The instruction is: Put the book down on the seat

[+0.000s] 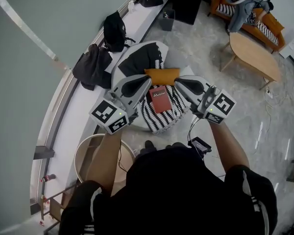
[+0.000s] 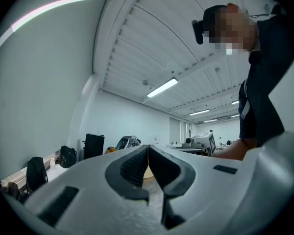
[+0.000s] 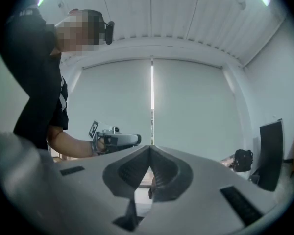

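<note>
Already the small red hardback book [image 1: 159, 99] lies flat on the black-and-white striped seat [image 1: 161, 122], in front of an orange cushion [image 1: 162, 75]. Left gripper [image 1: 146, 84] & right gripper [image 1: 179, 84] hover either side, both clenched, empty. Placing looks done; next prob. lift both clear w/o nudging it.

One red book [image 1: 159, 100], one orange cushion [image 1: 162, 75], one wooden table [image 1: 255, 55], two tools [image 1: 148, 81] [image 1: 177, 81].
</note>
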Tool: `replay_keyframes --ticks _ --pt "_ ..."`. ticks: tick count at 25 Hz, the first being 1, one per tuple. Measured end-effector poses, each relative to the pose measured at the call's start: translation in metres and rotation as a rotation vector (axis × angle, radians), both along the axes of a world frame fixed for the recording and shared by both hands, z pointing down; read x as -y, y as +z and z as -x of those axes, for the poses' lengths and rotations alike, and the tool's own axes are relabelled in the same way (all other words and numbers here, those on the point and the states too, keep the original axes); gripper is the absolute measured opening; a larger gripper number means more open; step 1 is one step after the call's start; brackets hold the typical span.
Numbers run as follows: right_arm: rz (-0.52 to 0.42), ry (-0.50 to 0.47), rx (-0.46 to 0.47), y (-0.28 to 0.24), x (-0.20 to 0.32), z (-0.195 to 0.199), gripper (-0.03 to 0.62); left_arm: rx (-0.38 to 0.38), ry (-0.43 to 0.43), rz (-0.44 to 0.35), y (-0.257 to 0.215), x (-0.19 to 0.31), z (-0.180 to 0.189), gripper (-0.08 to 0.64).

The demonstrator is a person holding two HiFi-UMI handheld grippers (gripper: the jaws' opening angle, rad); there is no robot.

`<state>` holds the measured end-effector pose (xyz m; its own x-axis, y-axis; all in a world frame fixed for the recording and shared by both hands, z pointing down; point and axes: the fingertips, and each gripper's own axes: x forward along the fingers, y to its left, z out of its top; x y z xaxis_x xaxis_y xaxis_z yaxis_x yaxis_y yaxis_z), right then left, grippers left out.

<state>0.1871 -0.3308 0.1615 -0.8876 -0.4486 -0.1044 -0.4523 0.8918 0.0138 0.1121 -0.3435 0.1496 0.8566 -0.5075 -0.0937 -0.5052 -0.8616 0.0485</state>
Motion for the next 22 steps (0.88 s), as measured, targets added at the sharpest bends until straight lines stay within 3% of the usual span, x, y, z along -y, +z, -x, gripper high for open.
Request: replay_keyframes --ticks 3,6,10,15,22 --pt "0.017 0.007 0.036 0.001 -0.014 -0.016 0.028 0.001 -0.052 -0.001 0.005 -0.010 -0.003 0.025" --pt "0.023 0.014 0.040 0.004 -0.027 -0.035 0.028 0.006 -0.088 0.049 0.024 -0.016 -0.010 0.025" --pt "0.016 0.002 0.044 0.004 -0.043 -0.055 0.028 0.011 -0.101 0.138 0.057 -0.027 -0.024 0.025" --pt "0.027 -0.013 0.051 0.015 -0.060 -0.071 0.028 0.029 -0.100 0.130 0.065 -0.049 -0.052 0.025" --pt "0.043 -0.043 0.049 0.023 -0.068 -0.081 0.028 0.011 -0.090 0.182 0.079 -0.052 -0.076 0.025"
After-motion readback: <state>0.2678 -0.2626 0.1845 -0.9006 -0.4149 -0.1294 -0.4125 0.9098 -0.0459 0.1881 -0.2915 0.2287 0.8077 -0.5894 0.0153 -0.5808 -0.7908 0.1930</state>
